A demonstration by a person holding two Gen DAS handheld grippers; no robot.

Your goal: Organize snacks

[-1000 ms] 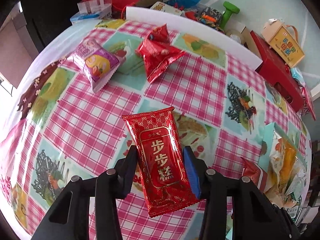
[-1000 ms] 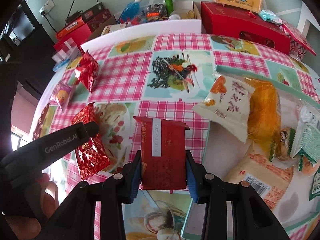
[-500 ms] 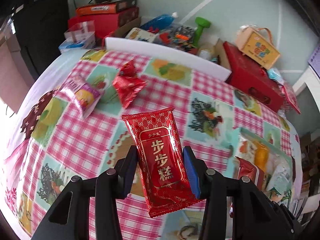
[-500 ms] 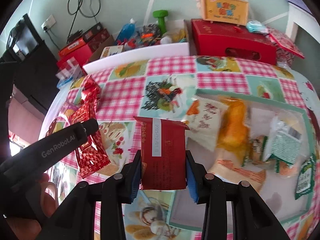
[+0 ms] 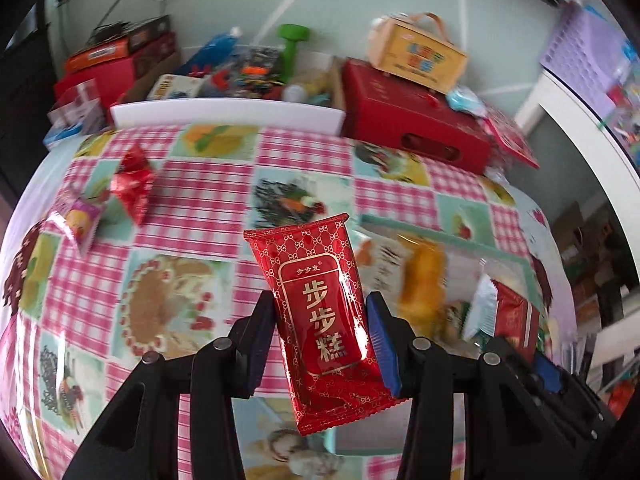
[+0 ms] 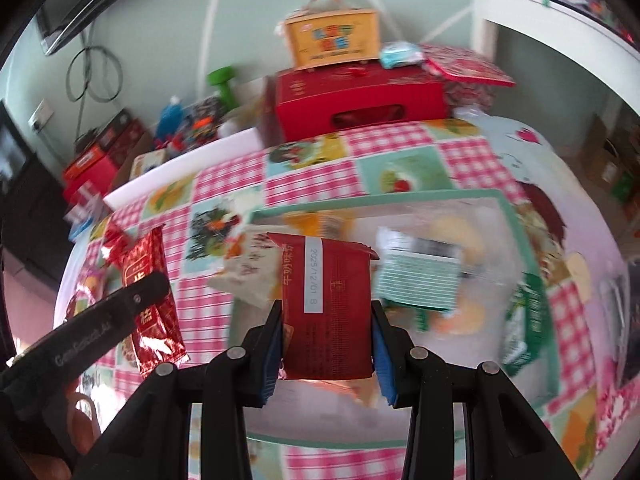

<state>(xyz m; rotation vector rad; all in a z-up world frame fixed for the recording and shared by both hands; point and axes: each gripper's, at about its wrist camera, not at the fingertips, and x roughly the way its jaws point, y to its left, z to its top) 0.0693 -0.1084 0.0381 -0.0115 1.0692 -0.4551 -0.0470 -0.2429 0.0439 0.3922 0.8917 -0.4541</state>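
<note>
A table under a pink checked cloth [image 5: 208, 196] with food pictures fills both views, with a pale green wall [image 5: 340, 4] behind it at 12 o'clock and a red box [image 5: 416, 128] topped by a yellow carry box [image 5: 420, 54] along the far edge. The left gripper [image 5: 320, 340] is clenched on a glossy red snack packet [image 5: 324, 320] held above the cloth, and the right gripper [image 6: 326, 344] grips a dark red packet [image 6: 328, 312] over a green-rimmed tray [image 6: 516, 216] of snacks. At 10 o'clock in the left view, a crumpled red wrapper [image 5: 134, 184] and a pink packet [image 5: 78, 218] lie loose on the cloth.
</note>
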